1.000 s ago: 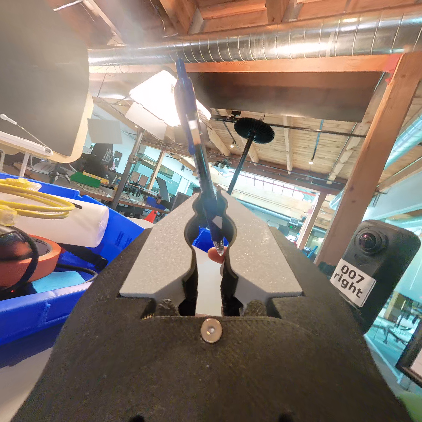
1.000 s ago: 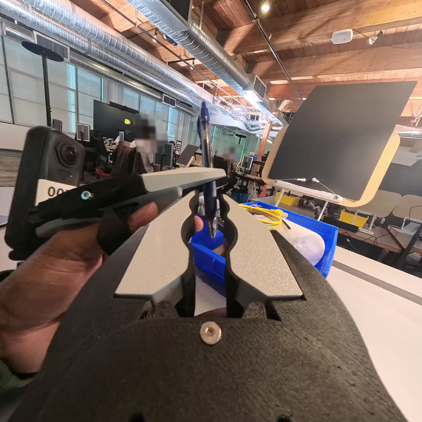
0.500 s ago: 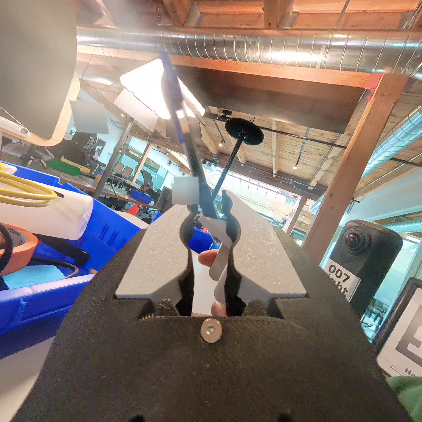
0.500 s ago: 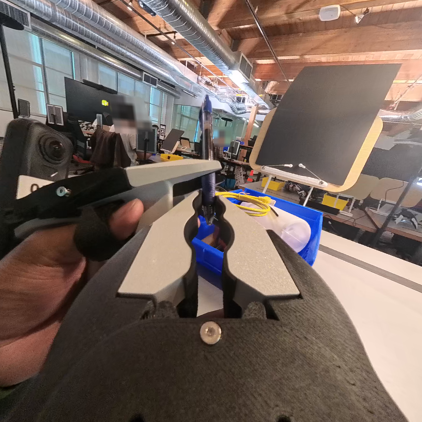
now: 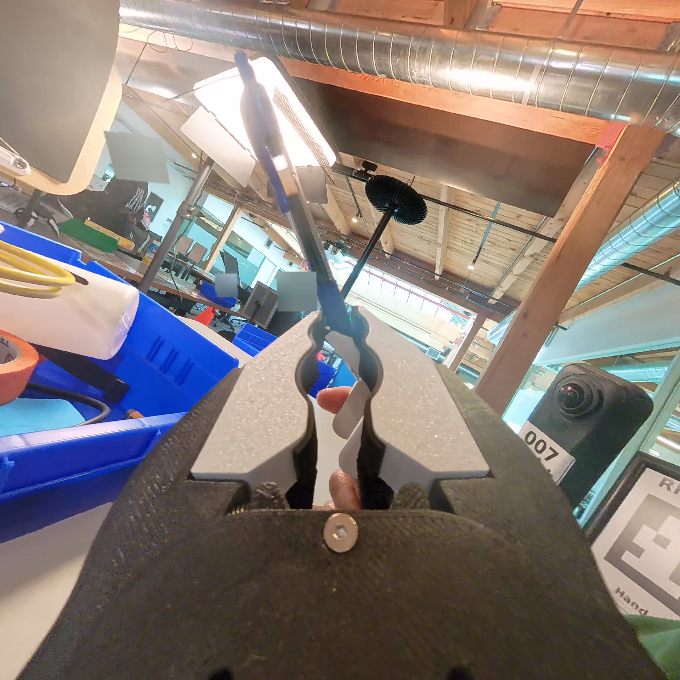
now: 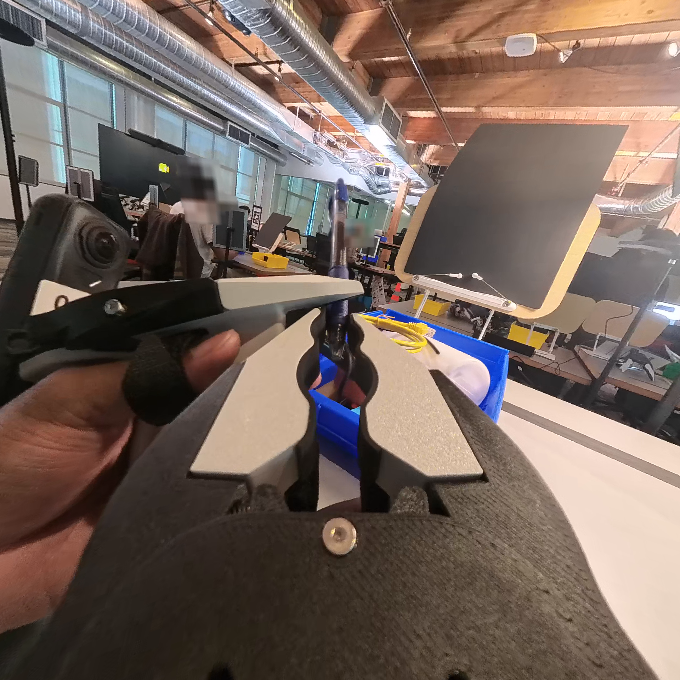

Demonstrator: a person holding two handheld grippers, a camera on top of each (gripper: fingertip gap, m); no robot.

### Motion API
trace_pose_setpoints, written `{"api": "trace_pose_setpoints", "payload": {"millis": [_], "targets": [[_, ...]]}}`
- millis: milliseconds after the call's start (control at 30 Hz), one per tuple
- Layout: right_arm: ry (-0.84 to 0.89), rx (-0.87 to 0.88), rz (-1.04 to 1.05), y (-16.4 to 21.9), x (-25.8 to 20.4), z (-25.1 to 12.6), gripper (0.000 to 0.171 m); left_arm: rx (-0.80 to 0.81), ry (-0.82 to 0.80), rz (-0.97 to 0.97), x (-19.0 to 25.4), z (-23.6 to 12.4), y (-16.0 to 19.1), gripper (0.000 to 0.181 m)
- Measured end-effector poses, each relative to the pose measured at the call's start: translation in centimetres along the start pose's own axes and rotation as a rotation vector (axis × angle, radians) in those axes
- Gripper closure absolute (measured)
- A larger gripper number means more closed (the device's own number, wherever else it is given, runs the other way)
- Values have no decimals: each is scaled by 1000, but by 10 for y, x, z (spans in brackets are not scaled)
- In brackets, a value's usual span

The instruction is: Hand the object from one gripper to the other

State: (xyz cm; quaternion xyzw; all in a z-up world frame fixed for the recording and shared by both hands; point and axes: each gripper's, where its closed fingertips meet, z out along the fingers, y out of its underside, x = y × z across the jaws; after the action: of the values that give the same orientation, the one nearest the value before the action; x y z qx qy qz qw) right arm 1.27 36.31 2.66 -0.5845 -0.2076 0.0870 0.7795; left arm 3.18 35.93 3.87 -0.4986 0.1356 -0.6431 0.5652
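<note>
I've got one slim blue plastic pen (image 5: pixel 333 307) upright, both grainy grey grippers, left (image 5: pixel 336 320) and right (image 6: pixel 335 319), nearly closed, pinching it.

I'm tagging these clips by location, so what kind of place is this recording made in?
Probably an open-plan lab or workshop office in a converted industrial building: exposed wooden beams and metal ducts overhead, rows of desks with monitors behind, and a blue parts bin on the white table.

At the frame's left a blue bin (image 5: pixel 173 371) blocks passage; open air at the upper right.
</note>
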Motion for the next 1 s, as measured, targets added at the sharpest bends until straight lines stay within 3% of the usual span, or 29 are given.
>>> {"api": "trace_pose_setpoints", "payload": {"millis": [567, 1000], "targets": [[-27, 27, 64, -5, 0, -1, 160, 21, 38, -5, 6, 2, -3, 167], [-95, 15, 46, 0, -13, 0, 150, 3, -92, 338, 5, -13, -20, 171]]}}
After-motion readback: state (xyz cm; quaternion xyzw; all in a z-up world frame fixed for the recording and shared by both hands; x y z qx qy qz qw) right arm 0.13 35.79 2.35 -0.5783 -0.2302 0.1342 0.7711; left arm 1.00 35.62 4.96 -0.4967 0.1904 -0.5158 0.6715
